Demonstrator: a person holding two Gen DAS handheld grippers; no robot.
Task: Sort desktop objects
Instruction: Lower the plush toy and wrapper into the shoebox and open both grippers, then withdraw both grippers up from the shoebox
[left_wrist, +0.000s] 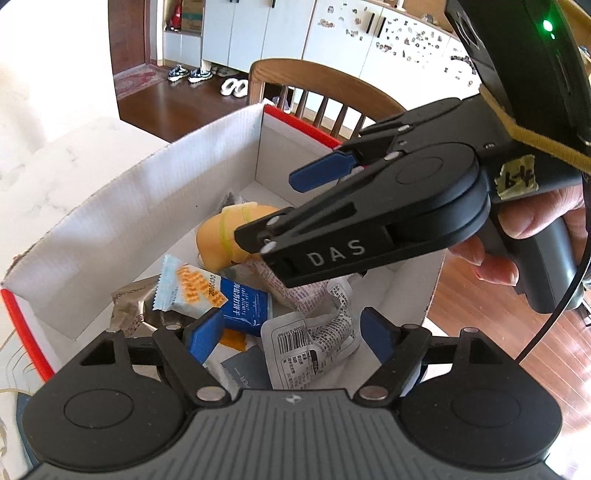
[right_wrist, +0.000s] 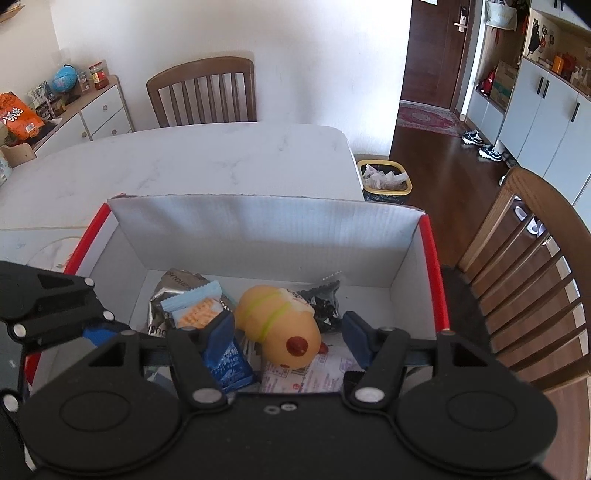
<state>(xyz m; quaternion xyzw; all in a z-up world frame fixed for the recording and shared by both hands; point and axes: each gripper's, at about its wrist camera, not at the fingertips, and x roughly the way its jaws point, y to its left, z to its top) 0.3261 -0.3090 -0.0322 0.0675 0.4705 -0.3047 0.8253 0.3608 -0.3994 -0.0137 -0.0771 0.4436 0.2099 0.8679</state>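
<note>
While both open, each gripper (right_wrist: 288, 336) hovers above the box's (right_wrist: 258, 221) snacks (right_wrist: 277, 325).

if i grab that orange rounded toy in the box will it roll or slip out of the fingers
The orange toy looks smooth and rounded, so it may well slip or squirt sideways under a narrow pinch. It lies on its side atop loose snack packets, so a push would probably roll it. It looks like soft hollow plastic, likely light and not fragile, though the pictures cannot confirm that.
</note>
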